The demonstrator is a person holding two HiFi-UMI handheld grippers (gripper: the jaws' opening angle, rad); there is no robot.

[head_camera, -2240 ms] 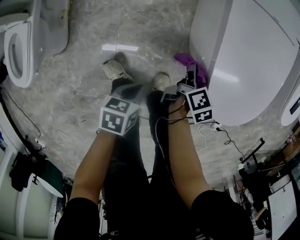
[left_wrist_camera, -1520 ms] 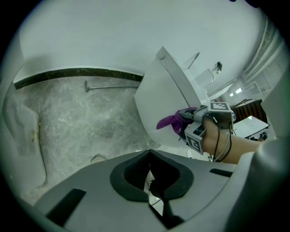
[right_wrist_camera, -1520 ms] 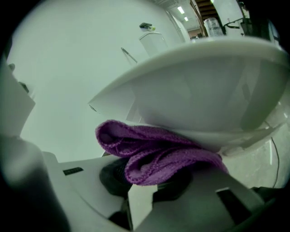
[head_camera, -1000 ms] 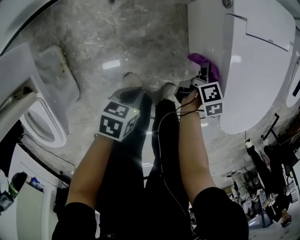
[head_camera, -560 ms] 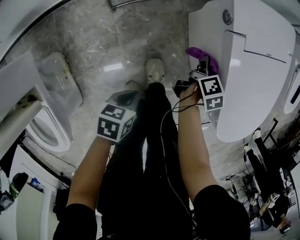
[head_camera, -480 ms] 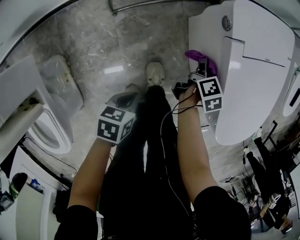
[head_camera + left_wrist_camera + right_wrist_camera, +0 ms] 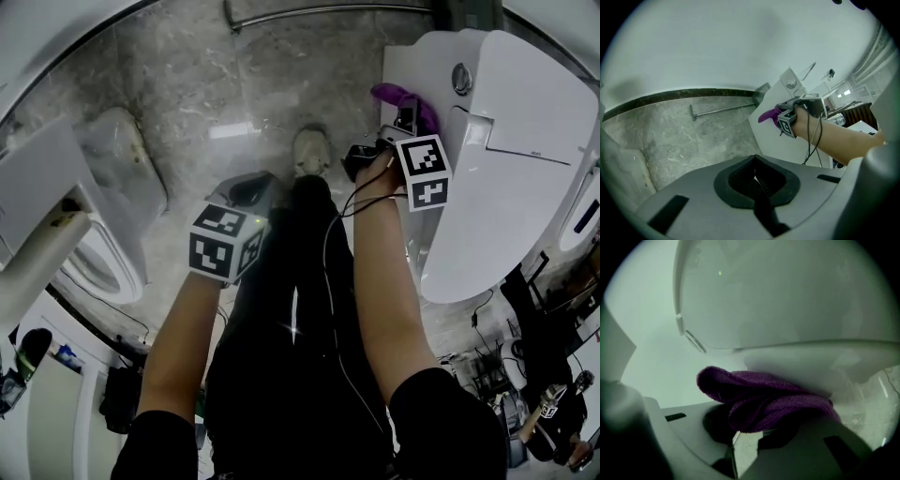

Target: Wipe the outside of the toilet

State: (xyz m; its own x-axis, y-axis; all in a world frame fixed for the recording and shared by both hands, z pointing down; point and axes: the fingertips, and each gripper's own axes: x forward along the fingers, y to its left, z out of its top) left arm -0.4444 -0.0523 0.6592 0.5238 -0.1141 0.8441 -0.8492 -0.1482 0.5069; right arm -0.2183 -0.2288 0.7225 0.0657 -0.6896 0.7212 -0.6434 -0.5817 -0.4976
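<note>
Purple terry cloth (image 7: 764, 401) is clamped in the outstretched right gripper (image 7: 403, 112) against the white ceramic toilet (image 7: 506, 187), further toward its rear than before; the lowered left gripper (image 7: 755, 180) is closed, empty.

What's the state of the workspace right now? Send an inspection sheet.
Surface: grey marbled floor, glossy.
Job's things: white toilet, lid down; purple cloth against its side.
Clutter: dark gear on the floor at lower right, details unclear.
Grippers: right gripper shut on cloth; left gripper shut, empty, away from the toilet.
Cables: black wire along the right arm; cable on the floor by the toilet.
Surroundings: second toilet at left; metal rail by the wall.
</note>
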